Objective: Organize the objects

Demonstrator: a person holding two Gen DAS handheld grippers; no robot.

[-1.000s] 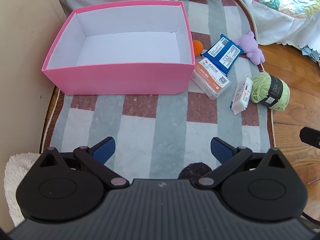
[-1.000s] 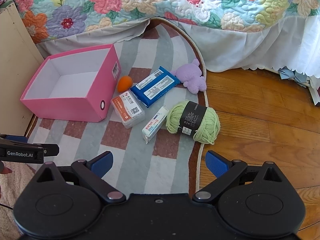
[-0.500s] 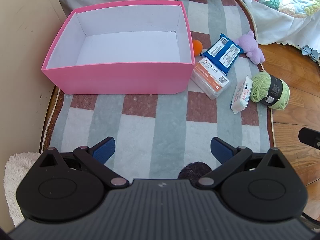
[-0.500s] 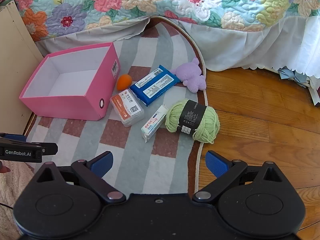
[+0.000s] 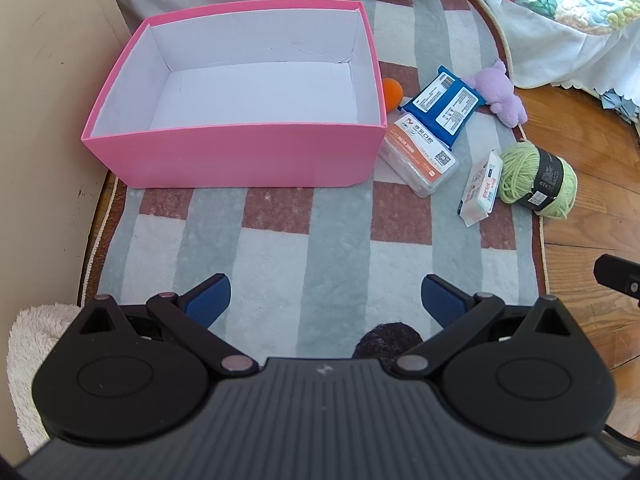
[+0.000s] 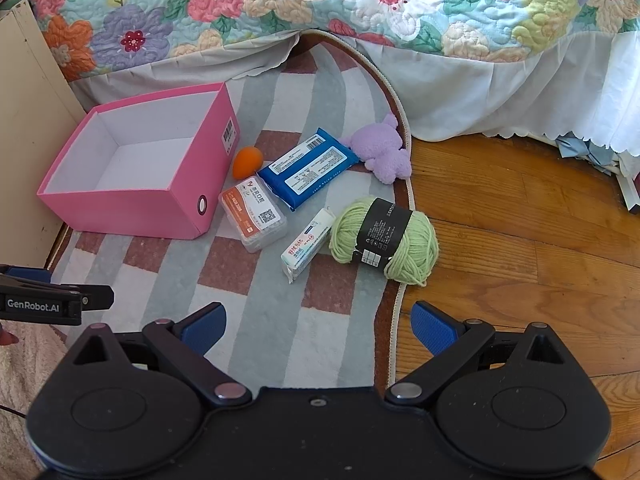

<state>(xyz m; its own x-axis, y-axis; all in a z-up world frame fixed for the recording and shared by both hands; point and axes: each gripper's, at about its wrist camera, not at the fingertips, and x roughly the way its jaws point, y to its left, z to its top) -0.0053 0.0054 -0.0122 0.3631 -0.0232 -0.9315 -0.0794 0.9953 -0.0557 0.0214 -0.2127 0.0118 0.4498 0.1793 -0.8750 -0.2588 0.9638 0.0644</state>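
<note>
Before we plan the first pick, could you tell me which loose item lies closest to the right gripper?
The green yarn ball with the black label, straddling the rug's edge; the right gripper hangs open just before it, the others lying farther off.

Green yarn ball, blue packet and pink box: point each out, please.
green yarn ball (image 6: 416, 240), right wrist view, on the yarn right of its black label
blue packet (image 6: 308, 168), right wrist view, on its white label
pink box (image 5: 240, 156), left wrist view, on its near outer wall
</note>
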